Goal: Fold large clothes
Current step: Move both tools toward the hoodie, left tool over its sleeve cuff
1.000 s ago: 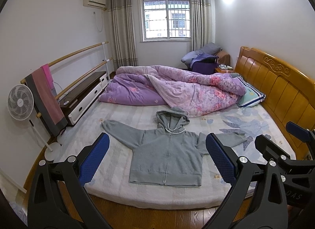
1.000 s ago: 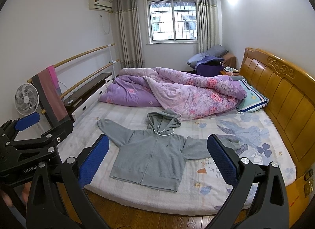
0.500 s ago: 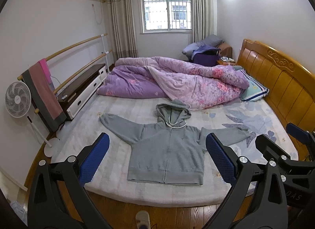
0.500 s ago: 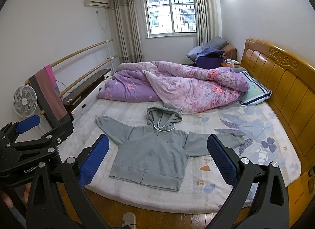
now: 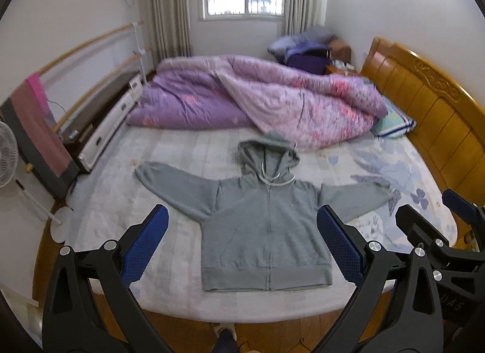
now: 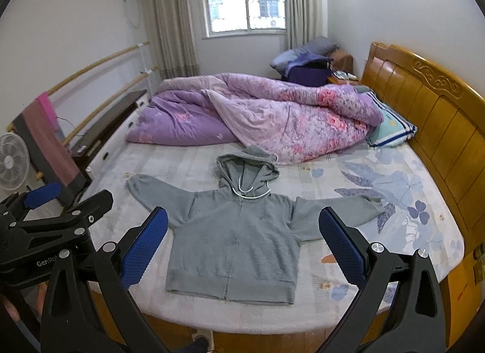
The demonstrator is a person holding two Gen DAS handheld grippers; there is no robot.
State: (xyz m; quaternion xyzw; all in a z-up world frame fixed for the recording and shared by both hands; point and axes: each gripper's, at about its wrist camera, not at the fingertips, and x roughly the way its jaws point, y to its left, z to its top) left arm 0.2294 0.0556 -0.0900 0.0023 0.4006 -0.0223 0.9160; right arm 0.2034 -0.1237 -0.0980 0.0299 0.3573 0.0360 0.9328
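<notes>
A grey zip hoodie [image 5: 263,231] [image 6: 236,250] lies flat and front-up on the bed sheet [image 5: 188,156], sleeves spread to both sides, hood toward the quilt, hem near the bed's front edge. My left gripper [image 5: 242,243] is open, held above the floor in front of the bed, nothing between its blue pads [image 5: 145,243]. My right gripper [image 6: 242,243] is open too, beside the left one, clear of the cloth. Each gripper shows at the edge of the other's view: the right gripper [image 5: 448,231], the left gripper [image 6: 57,210].
A rumpled purple floral quilt [image 5: 266,101] fills the far half of the bed. A striped pillow [image 6: 391,128] and wooden headboard [image 6: 430,104] stand at right. On the left are a low cabinet [image 5: 103,122], a rail with hung towels [image 5: 39,128] and a fan [image 6: 12,162]. A foot [image 5: 224,334] shows on the floor.
Both grippers have moved closer to the bed and tipped downward, so the hoodie looks larger and more centred. The jaws stay open. A foot has come into view below.
</notes>
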